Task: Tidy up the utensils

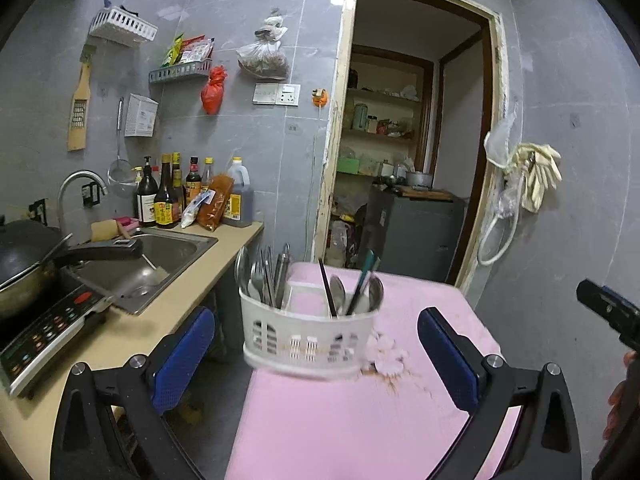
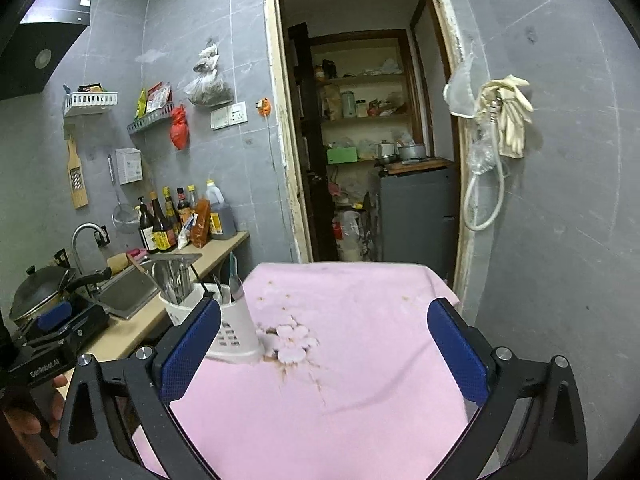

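A white slotted utensil caddy [image 1: 308,336] stands on the left edge of a pink-covered table [image 1: 360,420]. Its left compartment holds steel spoons and forks [image 1: 266,276]; its right holds spoons and dark chopsticks [image 1: 352,290]. My left gripper [image 1: 320,364] is open and empty, with the caddy just ahead between its blue pads. My right gripper [image 2: 324,352] is open and empty over the pink cloth; the caddy [image 2: 234,336] sits beside its left finger [image 2: 192,352]. The right gripper's body shows at the left wrist view's right edge [image 1: 612,312].
A beige counter [image 1: 160,312] on the left carries a steel sink [image 1: 148,268], an induction cooker [image 1: 52,328], a black wok [image 1: 28,264] and sauce bottles [image 1: 180,196]. An open doorway [image 1: 404,160] lies behind the table. A flower print [image 2: 294,344] marks the cloth.
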`<state>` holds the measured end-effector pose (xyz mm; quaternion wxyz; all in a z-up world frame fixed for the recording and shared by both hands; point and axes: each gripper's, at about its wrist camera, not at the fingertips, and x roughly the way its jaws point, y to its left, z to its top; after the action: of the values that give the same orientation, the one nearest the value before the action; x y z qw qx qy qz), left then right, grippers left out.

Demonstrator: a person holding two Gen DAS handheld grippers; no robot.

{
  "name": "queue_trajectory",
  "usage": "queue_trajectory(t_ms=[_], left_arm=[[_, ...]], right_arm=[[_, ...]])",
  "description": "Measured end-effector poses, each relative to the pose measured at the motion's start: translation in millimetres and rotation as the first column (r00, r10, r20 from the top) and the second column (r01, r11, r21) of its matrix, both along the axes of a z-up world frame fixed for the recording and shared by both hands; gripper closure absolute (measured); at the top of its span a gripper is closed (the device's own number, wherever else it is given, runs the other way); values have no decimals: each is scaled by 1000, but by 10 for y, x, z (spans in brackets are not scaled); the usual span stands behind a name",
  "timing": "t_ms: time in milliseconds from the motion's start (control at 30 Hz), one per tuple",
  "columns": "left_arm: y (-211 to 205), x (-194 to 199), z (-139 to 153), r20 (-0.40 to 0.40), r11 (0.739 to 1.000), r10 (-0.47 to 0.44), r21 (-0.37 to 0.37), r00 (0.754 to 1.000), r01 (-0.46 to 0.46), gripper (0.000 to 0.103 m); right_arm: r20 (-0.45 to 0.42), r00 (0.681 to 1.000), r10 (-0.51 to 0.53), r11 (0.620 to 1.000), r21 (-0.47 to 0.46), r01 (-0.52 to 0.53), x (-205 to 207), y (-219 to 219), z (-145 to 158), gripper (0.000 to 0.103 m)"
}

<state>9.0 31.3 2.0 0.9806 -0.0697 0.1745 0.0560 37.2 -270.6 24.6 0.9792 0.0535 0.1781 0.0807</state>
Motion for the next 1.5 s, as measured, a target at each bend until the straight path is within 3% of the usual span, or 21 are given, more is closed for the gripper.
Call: queue_trajectory(t_ms=[400,633,1500], left_arm=[[-254,-560,-92,-35,998,-59,32,998,60,1],[-328,-743,-111,-11,997,-54,55,999,54,1],[-459,-978,-117,-6,996,-69,59,998,69,1]], right_arm=[[2,1000,-22,1000,-14,22,-545,-143,-151,1],[2,999,-50,999,-20,50,-781,-213,-244,1],[-34,999,-41,999,-29,40,-953,-205,-350,1]])
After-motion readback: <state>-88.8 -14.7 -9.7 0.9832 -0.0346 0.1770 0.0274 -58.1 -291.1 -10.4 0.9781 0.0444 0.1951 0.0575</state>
